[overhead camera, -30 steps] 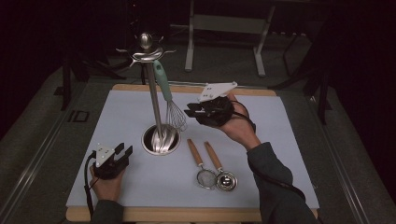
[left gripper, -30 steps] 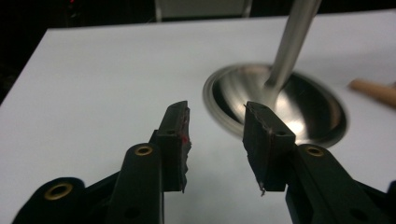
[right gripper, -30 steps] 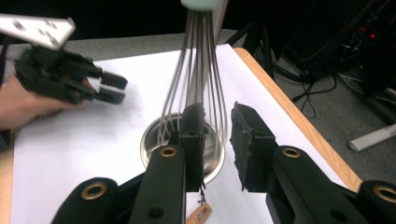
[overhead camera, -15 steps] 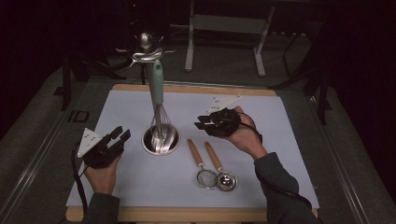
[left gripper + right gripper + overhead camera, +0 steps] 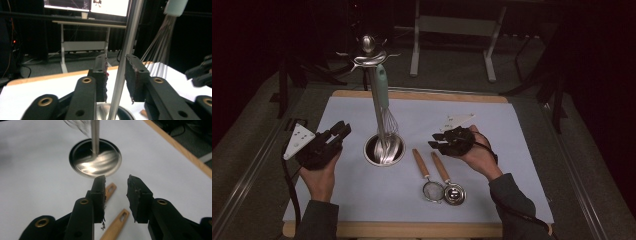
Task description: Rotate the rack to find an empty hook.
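Since a second ago both hands have shifted: the left gripper (image 5: pixel 334 136) has risen from the near left part of the mat and now points toward the stand, while the right gripper (image 5: pixel 451 142) has dropped from beside the whisk to a spot just above the two wooden handles.

A whisk (image 5: pixel 384 107) with a pale green handle hangs from the hooked top of a steel utensil stand (image 5: pixel 375 107), its wires reaching down toward the stand's round base (image 5: pixel 384 149). In the left gripper view the stand's pole (image 5: pixel 124 60) rises between the two black jaws, which stand apart with a gap on either side of it, and the whisk wires (image 5: pixel 160 47) fan down just to the right.

Near the base, toward the person, lie two small wooden-handled tools side by side: a mesh strainer (image 5: pixel 428 181) and a round metal scoop (image 5: pixel 451 186), heads nearest the table's front edge. In the right gripper view the jaws are parted and hold nothing, with the two wooden handle ends (image 5: pixel 113 225) showing below and between them and the shiny base (image 5: pixel 95 157) beyond.

The left hand (image 5: pixel 319 172) comes in from the bottom left, forearm straight, gripper tilted up and rightward. The right hand (image 5: pixel 479 155) reaches in from the lower right, wrist bent so its gripper aims leftward. Everything sits on a white mat (image 5: pixel 512 150) on a wood-edged table (image 5: pixel 422 95).
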`<move>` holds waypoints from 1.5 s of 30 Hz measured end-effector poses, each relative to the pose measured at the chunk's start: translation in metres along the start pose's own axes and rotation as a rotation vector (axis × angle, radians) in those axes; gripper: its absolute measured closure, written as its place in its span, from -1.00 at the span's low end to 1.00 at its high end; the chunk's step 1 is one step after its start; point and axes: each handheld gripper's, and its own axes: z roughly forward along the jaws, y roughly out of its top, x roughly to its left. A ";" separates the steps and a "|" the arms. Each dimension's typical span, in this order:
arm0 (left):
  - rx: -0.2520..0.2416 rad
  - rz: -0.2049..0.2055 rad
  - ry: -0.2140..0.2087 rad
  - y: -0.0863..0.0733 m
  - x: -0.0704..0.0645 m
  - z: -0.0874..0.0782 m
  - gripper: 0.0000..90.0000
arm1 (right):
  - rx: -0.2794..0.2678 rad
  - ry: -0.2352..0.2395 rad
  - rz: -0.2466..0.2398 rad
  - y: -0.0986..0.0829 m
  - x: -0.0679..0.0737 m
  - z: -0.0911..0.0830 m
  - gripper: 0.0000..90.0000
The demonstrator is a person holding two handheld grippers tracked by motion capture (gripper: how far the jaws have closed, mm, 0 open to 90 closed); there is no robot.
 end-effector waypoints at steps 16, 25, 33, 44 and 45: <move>-0.075 0.044 -0.046 0.037 -0.016 0.005 1.00 | 0.010 -0.047 0.171 -0.060 -0.008 0.011 0.38; -0.139 0.040 -0.069 0.051 -0.024 0.006 1.00 | 0.064 -0.131 0.200 -0.094 0.001 0.017 0.32; -0.193 0.046 -0.099 0.068 -0.031 0.008 1.00 | 0.084 -0.149 0.243 -0.113 0.004 0.020 0.29; -0.291 0.046 -0.128 0.089 -0.038 0.013 1.00 | 0.063 -0.145 0.285 -0.121 0.001 0.016 0.29; -0.300 0.049 -0.128 0.091 -0.039 0.014 1.00 | 0.063 -0.144 0.284 -0.122 0.001 0.017 0.29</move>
